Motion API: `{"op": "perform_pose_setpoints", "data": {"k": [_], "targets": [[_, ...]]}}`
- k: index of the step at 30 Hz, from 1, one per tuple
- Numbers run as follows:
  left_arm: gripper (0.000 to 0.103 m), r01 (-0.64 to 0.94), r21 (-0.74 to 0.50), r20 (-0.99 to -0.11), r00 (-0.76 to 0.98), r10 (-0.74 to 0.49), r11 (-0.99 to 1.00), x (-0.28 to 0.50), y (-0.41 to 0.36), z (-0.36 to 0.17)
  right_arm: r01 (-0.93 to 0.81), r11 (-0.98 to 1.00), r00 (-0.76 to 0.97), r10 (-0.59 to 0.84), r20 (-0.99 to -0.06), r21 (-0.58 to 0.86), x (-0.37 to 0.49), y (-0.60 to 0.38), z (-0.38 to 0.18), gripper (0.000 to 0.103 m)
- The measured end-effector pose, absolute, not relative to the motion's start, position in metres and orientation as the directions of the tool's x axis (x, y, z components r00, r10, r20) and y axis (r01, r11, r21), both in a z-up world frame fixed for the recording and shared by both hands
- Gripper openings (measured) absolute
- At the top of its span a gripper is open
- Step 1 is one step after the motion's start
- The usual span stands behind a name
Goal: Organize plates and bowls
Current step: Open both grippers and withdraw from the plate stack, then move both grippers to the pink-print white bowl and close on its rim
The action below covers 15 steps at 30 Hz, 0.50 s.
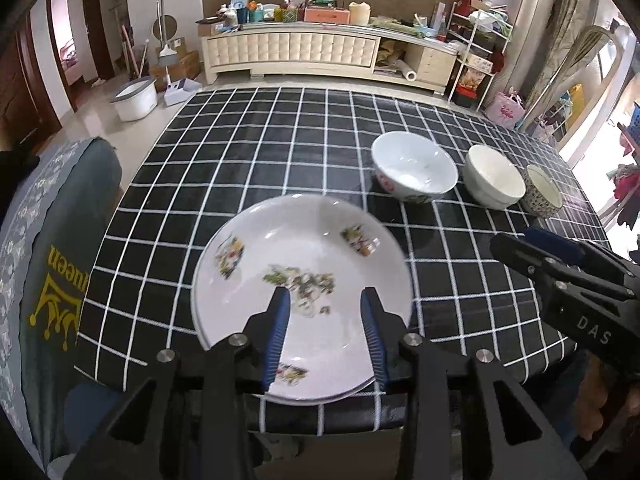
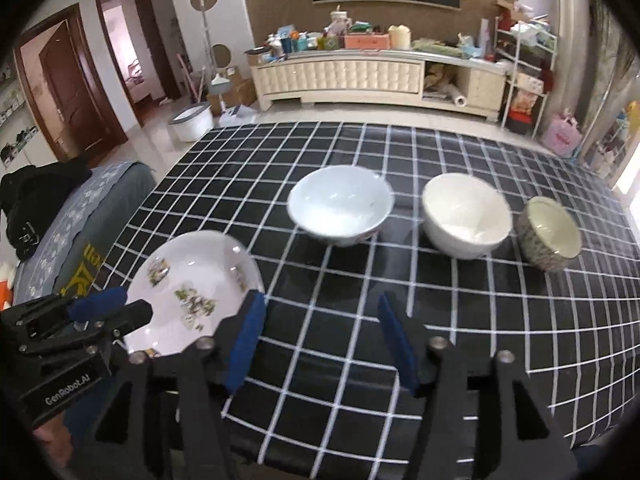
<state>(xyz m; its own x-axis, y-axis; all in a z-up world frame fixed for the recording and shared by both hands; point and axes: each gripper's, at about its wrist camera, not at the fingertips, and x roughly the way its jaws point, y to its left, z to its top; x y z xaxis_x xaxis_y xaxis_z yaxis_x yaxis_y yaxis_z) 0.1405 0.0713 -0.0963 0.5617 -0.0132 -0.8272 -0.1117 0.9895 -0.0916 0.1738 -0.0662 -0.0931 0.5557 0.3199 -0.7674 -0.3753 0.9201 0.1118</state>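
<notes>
Left wrist view: a white plate (image 1: pixel 302 280) with floral motifs at its centre and rim lies on the black, white-gridded tablecloth (image 1: pixel 248 152) near the table's front edge. The left gripper (image 1: pixel 325 304) hovers over the plate's near half, its blue-padded jaws spread apart and holding nothing. Beyond the plate stand three bowls in a row, just beside one another: a white bowl with a floral outside (image 1: pixel 414 166), a plain white bowl (image 1: pixel 495 176) and a small patterned bowl (image 1: pixel 543 190). Right wrist view: the right gripper (image 2: pixel 322 314) is held above bare cloth, jaws wide and empty, with the plate to its left. A cluttered cream sideboard (image 1: pixel 320 50) stands behind the table.
</notes>
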Motion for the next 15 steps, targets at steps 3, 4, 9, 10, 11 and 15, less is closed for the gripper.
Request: {"op": "perform_pose_setpoints", "data": {"k": [3, 4, 9, 10, 11, 15], "targets": [[0.038, -0.096, -0.089, -0.820, 0.572, -0.018, 0.991, 0.149, 0.061, -0.092, -0.352, 0.929, 0.544, 0.300, -0.784, 0.111, 0.183, -0.072, -0.094, 0.067], [0.038, -0.090, -0.087, -0.818, 0.575, -0.019, 0.992, 0.152, 0.058, -0.090, -0.349, 0.930, 0.537, 0.300, -0.789, 0.117, 0.185, -0.074, -0.095, 0.067], [0.038, -0.051, -0.084, -0.810, 0.585, -0.039, 0.995, 0.165, 0.041, -0.084, -0.335, 0.928, 0.526, 0.327, -0.785, 0.162, 0.194, -0.083, -0.087, 0.067], [0.038, -0.048, -0.083, -0.809, 0.587, -0.040, 0.995, 0.168, 0.038, -0.082, -0.336, 0.927, 0.526, 0.332, -0.783, 0.167, 0.195, -0.085, -0.085, 0.067], [0.038, -0.043, -0.085, -0.807, 0.589, -0.043, 0.995, 0.171, 0.036, -0.081, -0.334, 0.928, 0.536, 0.332, -0.776, 0.166, 0.198, -0.087, -0.081, 0.067], [0.041, -0.023, -0.083, -0.799, 0.599, -0.052, 0.996, 0.186, 0.032, -0.072, -0.317, 0.938, 0.557, 0.302, -0.773, 0.138, 0.207, -0.087, -0.074, 0.067]]}}
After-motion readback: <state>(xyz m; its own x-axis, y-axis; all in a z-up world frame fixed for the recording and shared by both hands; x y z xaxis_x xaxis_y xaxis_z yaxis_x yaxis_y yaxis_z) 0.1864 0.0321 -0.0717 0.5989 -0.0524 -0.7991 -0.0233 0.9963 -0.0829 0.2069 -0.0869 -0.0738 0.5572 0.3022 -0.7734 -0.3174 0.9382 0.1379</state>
